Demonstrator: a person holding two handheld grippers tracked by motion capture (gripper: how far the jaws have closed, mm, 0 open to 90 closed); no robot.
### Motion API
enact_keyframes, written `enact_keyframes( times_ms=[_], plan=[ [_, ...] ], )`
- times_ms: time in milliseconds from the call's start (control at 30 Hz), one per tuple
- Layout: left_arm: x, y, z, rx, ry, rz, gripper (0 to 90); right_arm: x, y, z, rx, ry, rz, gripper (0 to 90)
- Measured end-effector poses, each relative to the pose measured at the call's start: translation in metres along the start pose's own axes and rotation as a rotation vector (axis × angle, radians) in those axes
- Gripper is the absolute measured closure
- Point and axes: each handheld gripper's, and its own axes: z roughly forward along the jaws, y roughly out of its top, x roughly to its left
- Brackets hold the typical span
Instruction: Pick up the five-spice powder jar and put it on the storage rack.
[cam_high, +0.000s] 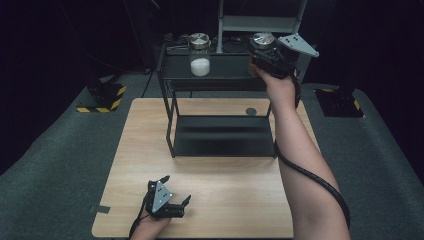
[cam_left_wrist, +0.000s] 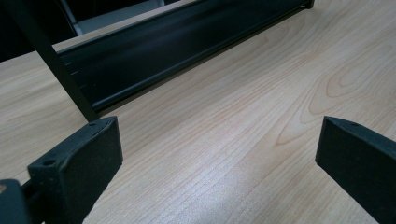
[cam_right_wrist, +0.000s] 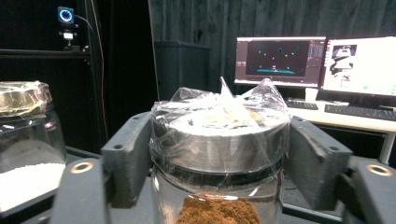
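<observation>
The right tongs flank the lid of the brown-powder jar on the shelf, pads barely clear, so back off level without nudging it; the left tongs rest apart on the counter.

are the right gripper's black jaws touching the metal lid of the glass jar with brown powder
Cannot tell. In the right gripper view the right gripper has a jaw on each side of the plastic-wrapped metal lid of the brown-powder jar, but neither contact nor a gap shows plainly.

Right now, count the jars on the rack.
2. One with white powder stands on the top shelf, left. One with brown powder stands to its right, between the right gripper's fingers.
</observation>
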Motion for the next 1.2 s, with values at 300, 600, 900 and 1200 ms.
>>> enact_keyframes(
  times_ms=[300,600,900,1200],
  plan=[
    [0.0,0.0,0.0,-0.002,0.001,0.001,0.7,0.005,-0.002,-0.004,-0.012,-0.034,0.017,0.0],
    [-0.001,0.0,0.0,-0.001,0.001,0.003,0.7,0.008,0.001,-0.015,-0.012,-0.038,0.023,0.0],
    [-0.001,0.0,0.0,0.0,0.002,0.007,0.6,0.006,-0.001,-0.034,-0.022,-0.026,0.024,0.0],
    [-0.002,0.001,0.001,0.005,0.003,0.009,0.7,0.005,-0.004,-0.055,-0.032,0.0,0.026,0.0]
  ],
)
